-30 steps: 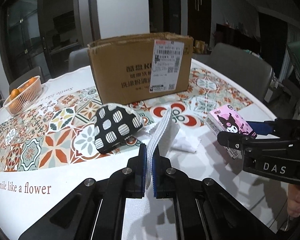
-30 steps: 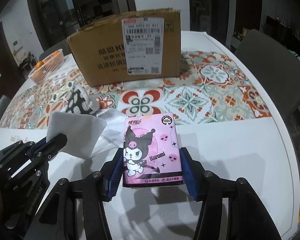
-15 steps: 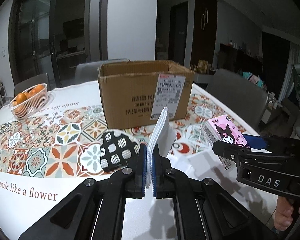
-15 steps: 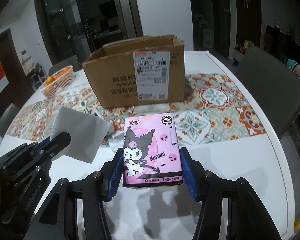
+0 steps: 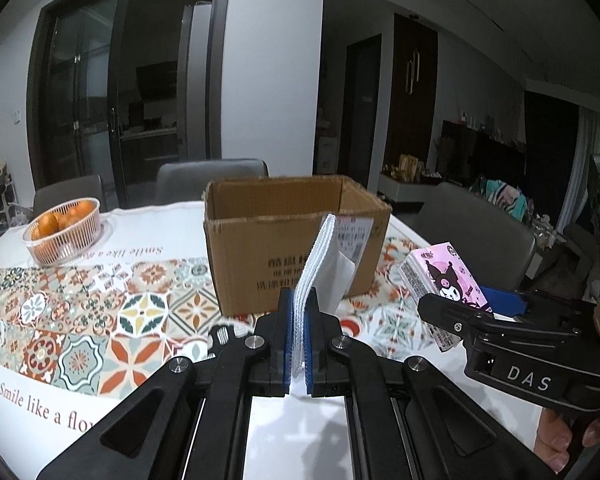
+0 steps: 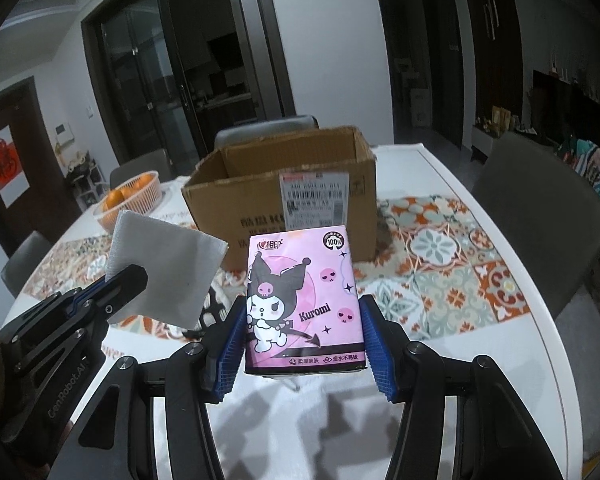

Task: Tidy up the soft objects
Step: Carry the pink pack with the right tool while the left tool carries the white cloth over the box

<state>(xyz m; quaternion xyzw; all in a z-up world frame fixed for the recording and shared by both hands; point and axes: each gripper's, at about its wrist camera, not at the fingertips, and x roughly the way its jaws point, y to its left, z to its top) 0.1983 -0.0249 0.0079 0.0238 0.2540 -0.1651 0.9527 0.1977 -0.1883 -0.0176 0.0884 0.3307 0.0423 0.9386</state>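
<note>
Both hands have risen since the earlier frames: the open brown cardboard box (image 5: 296,240) now sits lower in each view and its bare inside walls show over the near rim, where a second ago only its labelled front could be seen. In the left wrist view, the left gripper (image 5: 298,344) is clamped tight on the lower edge of a folded white woven cloth (image 5: 320,256), which stands up edge-on between the blue pads in front of the box. The black-and-white patterned soft pouch (image 5: 220,334) has dropped almost out of sight behind the gripper's arm and lies on the patterned tablecloth (image 5: 80,328); only a sliver shows, so I cannot tell exactly how it lies. A white basket of oranges (image 5: 62,230) stands well apart at the far left. In the right wrist view, the right gripper (image 6: 304,344) stands about half open, its pads pressing both sides of a pink Kuromi tissue pack (image 6: 304,300), held upright and clear of the table. The cloth (image 6: 164,272) hangs beside it to the left. With both items lifted to about rim height, carrying them forward over the box looks like the next step.
</note>
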